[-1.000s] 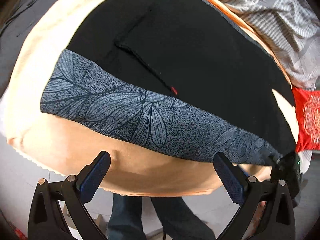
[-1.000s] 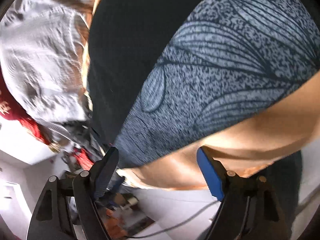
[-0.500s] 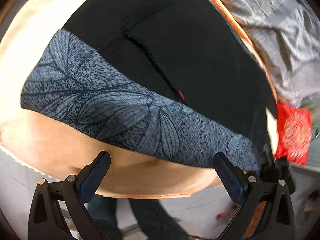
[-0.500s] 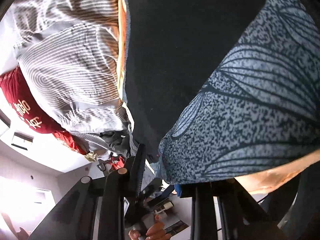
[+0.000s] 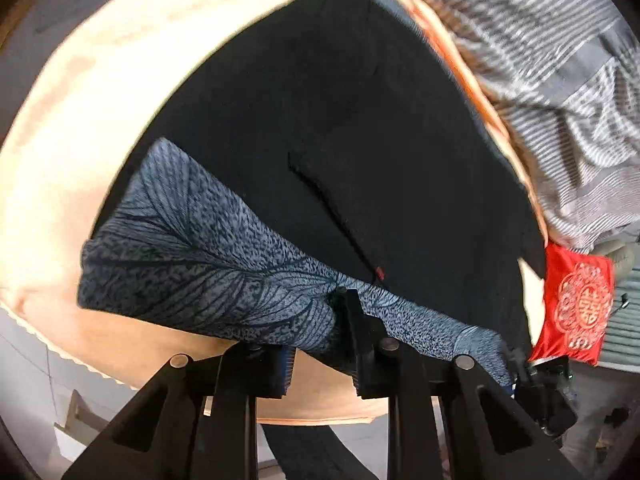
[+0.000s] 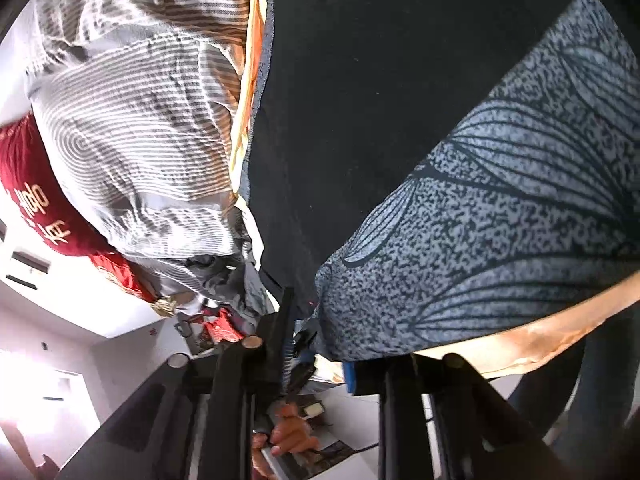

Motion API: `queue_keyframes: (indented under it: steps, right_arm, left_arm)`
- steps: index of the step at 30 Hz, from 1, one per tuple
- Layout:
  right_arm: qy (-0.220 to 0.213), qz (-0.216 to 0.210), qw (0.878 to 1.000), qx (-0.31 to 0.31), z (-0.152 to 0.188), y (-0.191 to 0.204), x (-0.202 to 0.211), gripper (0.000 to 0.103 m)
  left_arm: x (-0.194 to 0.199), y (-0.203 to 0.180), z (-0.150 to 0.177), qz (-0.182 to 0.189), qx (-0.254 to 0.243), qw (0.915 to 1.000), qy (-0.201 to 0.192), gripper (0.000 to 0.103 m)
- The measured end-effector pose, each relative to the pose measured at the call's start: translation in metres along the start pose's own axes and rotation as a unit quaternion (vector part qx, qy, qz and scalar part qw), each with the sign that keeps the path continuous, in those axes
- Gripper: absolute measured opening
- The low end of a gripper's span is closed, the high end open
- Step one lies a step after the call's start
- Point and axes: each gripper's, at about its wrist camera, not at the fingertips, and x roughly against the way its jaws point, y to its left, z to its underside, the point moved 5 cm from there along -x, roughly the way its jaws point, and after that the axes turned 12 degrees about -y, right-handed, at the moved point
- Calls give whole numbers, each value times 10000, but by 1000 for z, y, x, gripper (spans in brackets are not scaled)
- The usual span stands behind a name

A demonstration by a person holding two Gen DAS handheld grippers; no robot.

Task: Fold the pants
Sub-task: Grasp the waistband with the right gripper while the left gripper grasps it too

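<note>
Black pants (image 5: 360,128) with a grey leaf-patterned waistband (image 5: 192,272) lie spread on a peach bedsheet (image 5: 80,120). My left gripper (image 5: 320,344) is shut on the waistband near its middle, and the fabric bunches between the fingers. My right gripper (image 6: 320,344) is shut on the waistband's end corner (image 6: 360,320), seen close up in the right wrist view. The right gripper also shows at the waistband's far right end in the left wrist view (image 5: 536,376).
A grey striped quilt (image 5: 552,80) lies crumpled beyond the pants. A red embroidered cushion (image 5: 576,304) sits at the bed's right. The bed's near edge (image 5: 320,416) runs just under my grippers. A person's legs (image 5: 312,452) stand below it.
Both grippers went from open to shut on the waistband. The left one moved forward onto it, and the waistband now bunches and lifts at the grip.
</note>
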Motion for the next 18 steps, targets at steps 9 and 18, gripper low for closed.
queue_keyframes:
  steps: [9, 18]
  right_arm:
    - [345, -31, 9964, 777, -34, 74, 1, 10]
    - [861, 73, 9859, 1433, -138, 152, -67, 10]
  left_arm:
    - [41, -66, -52, 119, -424, 9973, -581, 23]
    - [-3, -127, -157, -217, -695, 9905, -1163, 23]
